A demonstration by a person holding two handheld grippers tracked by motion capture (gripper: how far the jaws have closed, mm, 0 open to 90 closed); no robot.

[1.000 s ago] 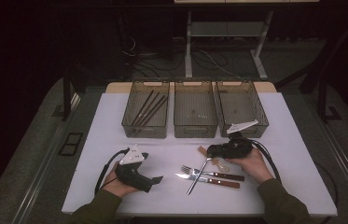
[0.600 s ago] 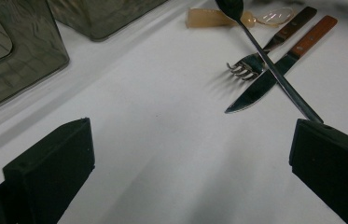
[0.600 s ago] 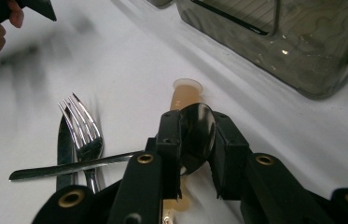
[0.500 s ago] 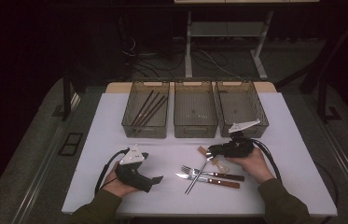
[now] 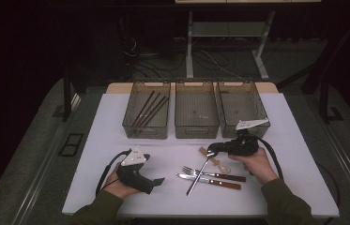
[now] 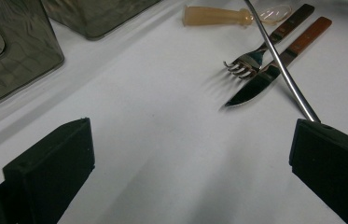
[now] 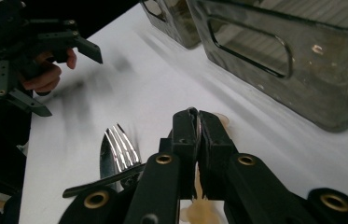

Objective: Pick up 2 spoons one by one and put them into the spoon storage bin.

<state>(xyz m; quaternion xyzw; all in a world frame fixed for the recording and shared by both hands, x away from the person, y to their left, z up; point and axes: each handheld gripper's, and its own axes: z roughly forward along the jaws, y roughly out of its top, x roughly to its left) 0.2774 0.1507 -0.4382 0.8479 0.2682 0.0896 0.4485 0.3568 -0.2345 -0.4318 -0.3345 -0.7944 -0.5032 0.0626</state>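
My right gripper [image 5: 210, 150] [image 7: 198, 119] hangs low over the white table [image 5: 107, 140], just in front of the middle bin. Its jaws have just been closing and now stand shut on the upper end of a slim metal utensil [image 5: 197, 176] [image 6: 281, 70]. That utensil slants down across a wooden-handled fork [image 5: 210, 174] [image 6: 251, 60] and a wooden-handled knife [image 5: 210, 181] [image 6: 255, 86]. A beige-handled clear spoon [image 5: 212, 158] [image 6: 218, 16] lies under the right gripper. At the front left my left gripper [image 5: 155, 181] [image 6: 190, 130] rests on the table, open and with nothing between its jaws.
Three smoky plastic bins stand in a row at the back: the left bin [image 5: 147, 129] holds several dark sticks [image 5: 150, 108]. Beside it are the middle bin [image 5: 196, 129] and the right bin [image 5: 224, 112]. The table's front edge runs close to both forearms.
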